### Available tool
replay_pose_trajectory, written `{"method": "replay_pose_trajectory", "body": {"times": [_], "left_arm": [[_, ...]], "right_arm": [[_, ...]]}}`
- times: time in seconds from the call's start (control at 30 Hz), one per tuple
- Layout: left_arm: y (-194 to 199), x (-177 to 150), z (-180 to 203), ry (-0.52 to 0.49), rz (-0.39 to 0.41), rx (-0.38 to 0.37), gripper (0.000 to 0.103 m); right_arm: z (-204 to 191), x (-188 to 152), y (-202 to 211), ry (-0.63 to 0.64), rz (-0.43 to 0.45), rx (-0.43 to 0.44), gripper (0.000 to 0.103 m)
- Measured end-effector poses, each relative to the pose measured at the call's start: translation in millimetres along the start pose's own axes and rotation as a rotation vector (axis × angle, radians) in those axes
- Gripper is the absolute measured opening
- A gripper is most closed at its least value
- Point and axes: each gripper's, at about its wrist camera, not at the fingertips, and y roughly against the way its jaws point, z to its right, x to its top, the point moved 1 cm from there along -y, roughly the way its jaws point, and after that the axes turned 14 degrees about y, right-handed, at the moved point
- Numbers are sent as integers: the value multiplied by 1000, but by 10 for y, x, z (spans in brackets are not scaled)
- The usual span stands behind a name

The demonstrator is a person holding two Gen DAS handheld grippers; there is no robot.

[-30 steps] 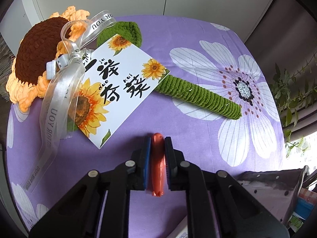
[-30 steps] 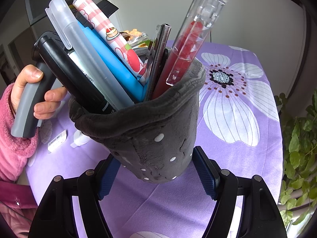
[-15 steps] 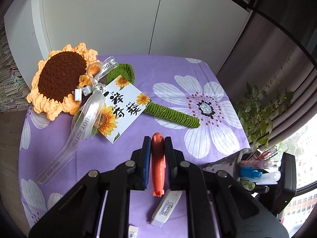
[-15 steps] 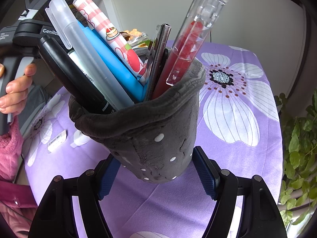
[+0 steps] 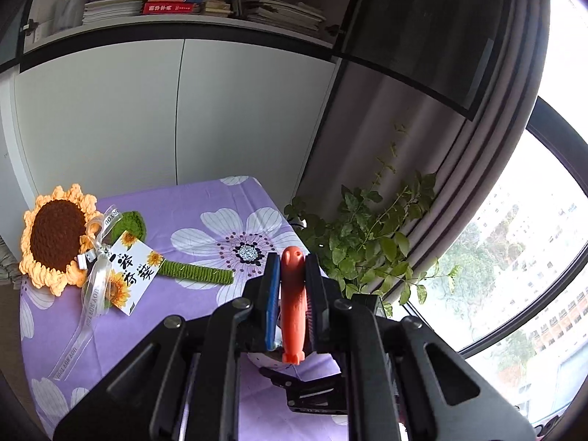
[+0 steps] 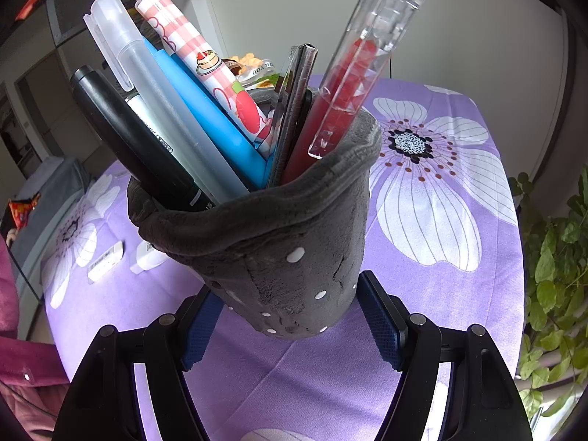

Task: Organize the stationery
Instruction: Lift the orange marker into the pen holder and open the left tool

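While the left tongs (image 5: 293, 283) pinch a smooth orange pen (image 5: 292, 305) upright between their blue pads, they ride high over the surface (image 5: 176, 217), its purple cloth printed with big white flowers. Off to the left lies a crocheted sunflower (image 5: 55, 237), brown centre, orange frill, ribbed green stem, with a silvery ribbon (image 5: 90, 294) and a printed card (image 5: 134, 275) tied on. Leafy green plant (image 5: 371, 242) just past the cloth's edge, grey curtain and bright window behind it, books (image 5: 176, 3) stacked on a shelf up top.

Over on the right, the right tongs (image 6: 290, 312) are clamped on a soft grey pouch (image 6: 279, 242), plush, dotted white, standing open-mouthed. It bristles with pens: a black marker (image 6: 128, 136), a frosted pen (image 6: 161, 110), a blue one (image 6: 209, 121), a pink checked one (image 6: 205, 70) and a clear red-filled one (image 6: 352, 77), all leaning. Two small white erasers (image 6: 121, 257) sit on the cloth to the pouch's left.
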Motion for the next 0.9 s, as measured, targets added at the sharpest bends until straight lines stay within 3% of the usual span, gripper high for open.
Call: {"method": "replay_pose_trajectory", "body": {"times": [0.13, 0.37, 0.67, 0.9], "left_arm": [[-214, -51, 116, -44, 2, 18, 11], [-533, -134, -3, -9, -62, 32, 11], [-735, -211, -40, 3, -96, 37, 11], [-742, -296, -43, -25, -77, 50, 12]], "right_arm": [[0, 0, 0, 0, 0, 0, 74], [-1, 1, 1, -1, 1, 2, 74], [-8, 2, 3, -3, 2, 3, 74], [-6, 2, 5, -3, 2, 3, 74]]}}
